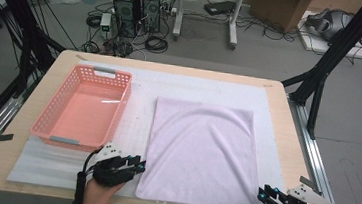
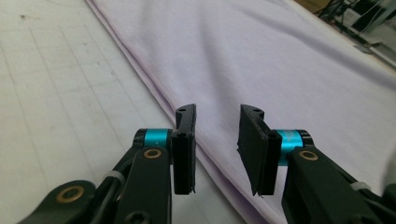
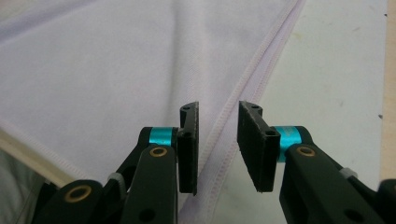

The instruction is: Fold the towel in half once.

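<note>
A pale lilac towel (image 1: 199,149) lies folded flat on the white mat (image 1: 142,93), right of centre. My left gripper (image 1: 140,166) sits at the towel's near left corner. In the left gripper view it (image 2: 217,112) is open, its jaws standing apart above the towel's layered left edge (image 2: 154,88), with nothing gripped. My right gripper (image 1: 263,193) is at the near right corner. In the right gripper view it (image 3: 218,106) is open too, with the stitched hem (image 3: 254,79) of the towel (image 3: 102,60) running under the gap between its jaws.
A pink plastic basket (image 1: 125,101) stands empty on the left half of the mat. The wooden table's near edge (image 1: 49,194) runs just behind both grippers. Computers, cables and cardboard boxes sit on the floor beyond the table.
</note>
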A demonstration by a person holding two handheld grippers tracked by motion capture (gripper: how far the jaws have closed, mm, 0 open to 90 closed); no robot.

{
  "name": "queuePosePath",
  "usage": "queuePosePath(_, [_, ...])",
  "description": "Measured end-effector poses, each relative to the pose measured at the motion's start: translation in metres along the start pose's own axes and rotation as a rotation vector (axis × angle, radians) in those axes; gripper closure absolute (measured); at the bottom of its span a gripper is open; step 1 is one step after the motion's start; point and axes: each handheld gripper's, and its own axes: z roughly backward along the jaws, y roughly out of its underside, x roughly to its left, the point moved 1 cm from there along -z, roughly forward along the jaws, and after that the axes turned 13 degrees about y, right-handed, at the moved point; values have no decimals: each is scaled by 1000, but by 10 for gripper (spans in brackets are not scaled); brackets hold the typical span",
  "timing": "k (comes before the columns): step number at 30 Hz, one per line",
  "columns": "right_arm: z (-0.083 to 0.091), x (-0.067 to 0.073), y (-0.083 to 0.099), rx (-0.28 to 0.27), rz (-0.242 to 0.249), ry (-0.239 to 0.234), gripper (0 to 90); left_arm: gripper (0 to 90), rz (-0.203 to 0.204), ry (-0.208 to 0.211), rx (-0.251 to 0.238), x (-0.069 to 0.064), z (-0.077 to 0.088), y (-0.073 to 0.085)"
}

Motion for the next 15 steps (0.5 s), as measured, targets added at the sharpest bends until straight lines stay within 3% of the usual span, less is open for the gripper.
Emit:
queuePosePath(9, [-21,-4,-16,1,10,-9,684,689,-13,-56,76,27,-39,-28])
queuePosePath(15, [-33,-10,-24,4,14,-13,681,730,-60,-102,120,32,-57,-35])
